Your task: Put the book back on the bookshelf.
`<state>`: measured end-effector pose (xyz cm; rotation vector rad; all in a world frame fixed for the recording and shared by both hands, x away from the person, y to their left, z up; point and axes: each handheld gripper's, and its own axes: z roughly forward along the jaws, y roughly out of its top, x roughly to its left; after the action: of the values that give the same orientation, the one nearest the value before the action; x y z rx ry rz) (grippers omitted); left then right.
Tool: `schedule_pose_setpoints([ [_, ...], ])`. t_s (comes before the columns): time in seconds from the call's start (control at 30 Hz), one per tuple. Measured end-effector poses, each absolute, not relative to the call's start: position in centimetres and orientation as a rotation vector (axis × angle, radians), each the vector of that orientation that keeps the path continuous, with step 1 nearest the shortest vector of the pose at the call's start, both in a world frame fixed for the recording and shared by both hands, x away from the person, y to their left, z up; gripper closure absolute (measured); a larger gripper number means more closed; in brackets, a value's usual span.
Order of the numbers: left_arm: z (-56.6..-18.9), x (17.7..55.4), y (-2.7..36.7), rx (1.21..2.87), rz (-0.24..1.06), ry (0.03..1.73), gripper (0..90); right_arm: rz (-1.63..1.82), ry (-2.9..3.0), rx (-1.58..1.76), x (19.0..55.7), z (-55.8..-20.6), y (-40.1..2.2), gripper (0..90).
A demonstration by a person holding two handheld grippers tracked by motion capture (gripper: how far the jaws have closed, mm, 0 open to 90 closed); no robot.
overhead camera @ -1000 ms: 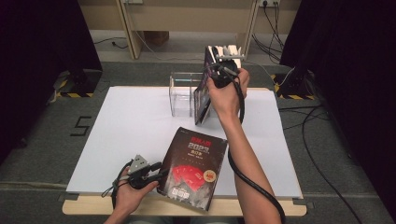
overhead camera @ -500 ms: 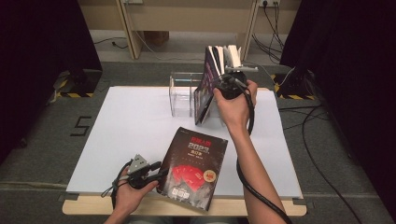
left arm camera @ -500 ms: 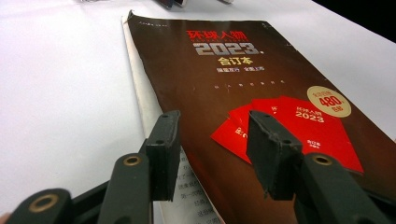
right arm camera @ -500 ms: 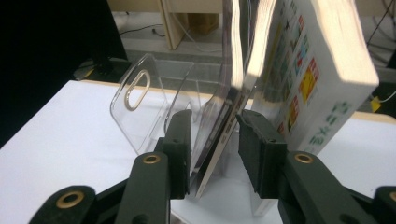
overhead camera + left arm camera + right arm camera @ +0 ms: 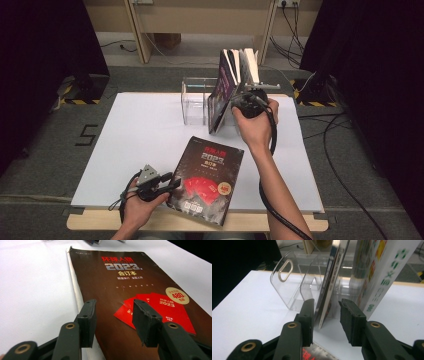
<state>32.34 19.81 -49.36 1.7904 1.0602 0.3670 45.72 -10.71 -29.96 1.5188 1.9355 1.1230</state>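
On the white table, a clear acrylic rack held several upright books. A glossy dark magazine lay flat near the front edge, its long axis running away from the person. The left gripper was nearer, at the magazine's left edge, jaws open over its spine and cover. The right gripper, jaws just opening, loosely straddled a thin leaning magazine, seemingly unpinched.
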Motion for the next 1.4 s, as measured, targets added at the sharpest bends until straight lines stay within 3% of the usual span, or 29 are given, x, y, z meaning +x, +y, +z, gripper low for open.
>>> schedule_pose_setpoints([
  [0.6,-49.3,32.6,19.8,1.790,0.362,1.074,52.4,1.061,1.999,1.613,45.0,-33.9,-12.4,64.1],
  [1.4,-50.1,33.2,20.4,1.809,0.349,1.151,50.8,0.902,2.098,1.823,45.4,-41.8,-14.1,63.8],
])
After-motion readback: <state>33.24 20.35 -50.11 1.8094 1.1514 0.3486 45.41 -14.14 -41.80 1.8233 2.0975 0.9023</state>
